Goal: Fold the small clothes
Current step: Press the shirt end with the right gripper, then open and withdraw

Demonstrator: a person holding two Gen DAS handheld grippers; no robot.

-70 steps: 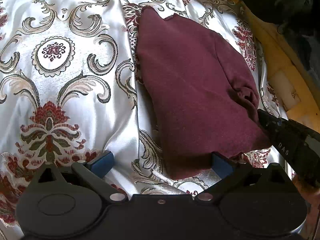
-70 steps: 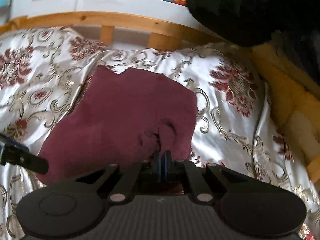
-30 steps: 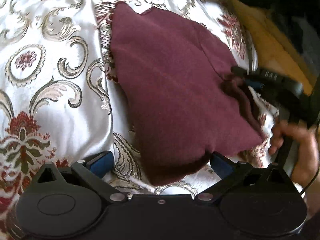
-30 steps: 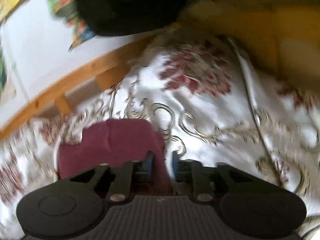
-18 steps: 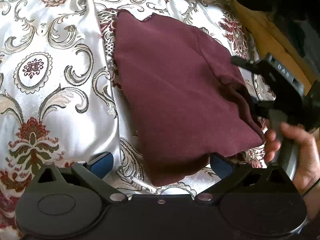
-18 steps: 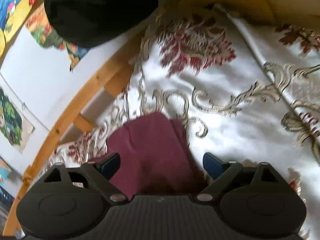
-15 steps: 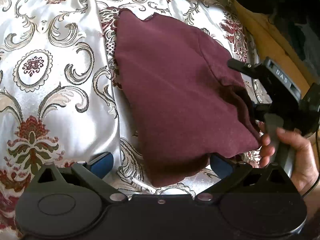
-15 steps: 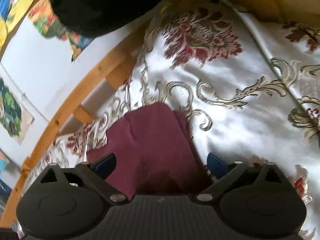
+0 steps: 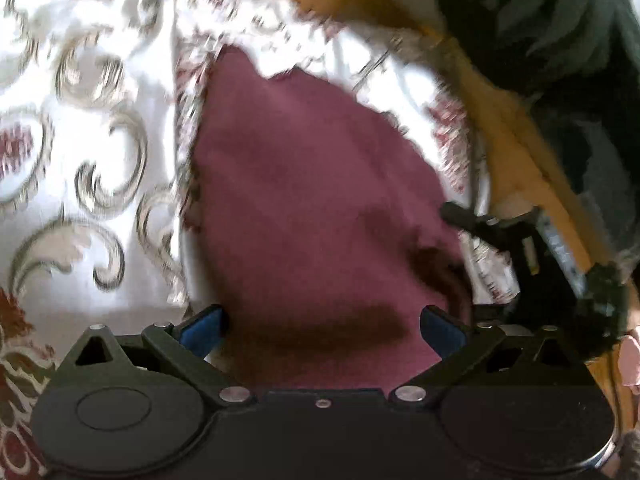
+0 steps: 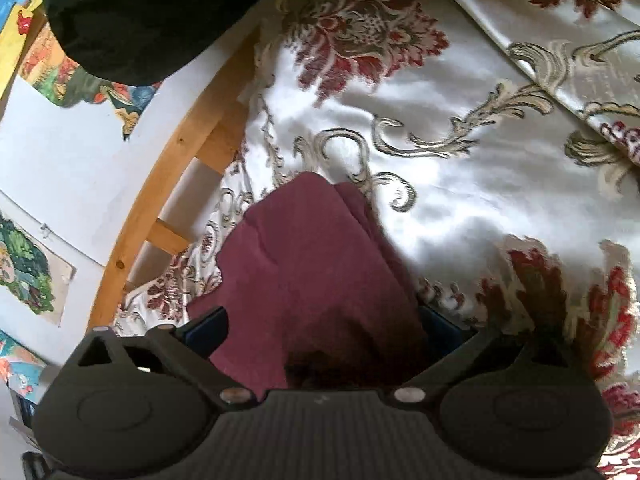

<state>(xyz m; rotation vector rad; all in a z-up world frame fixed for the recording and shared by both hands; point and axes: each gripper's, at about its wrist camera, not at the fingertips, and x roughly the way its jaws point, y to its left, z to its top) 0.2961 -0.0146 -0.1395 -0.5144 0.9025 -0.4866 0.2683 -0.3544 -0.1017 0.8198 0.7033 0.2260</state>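
- Left wrist view: my left gripper (image 9: 322,326) is spread wide, its blue pads either side of the maroon garment's (image 9: 312,200) near edge, gripping nothing.
- The garment lies folded on the patterned satin bedspread (image 9: 100,140).
- Right wrist view: my right gripper (image 10: 322,326) is likewise spread over the cloth's side edge (image 10: 316,264).
- I judge I'm between folds; next I must close on an edge and carry it across evenly.
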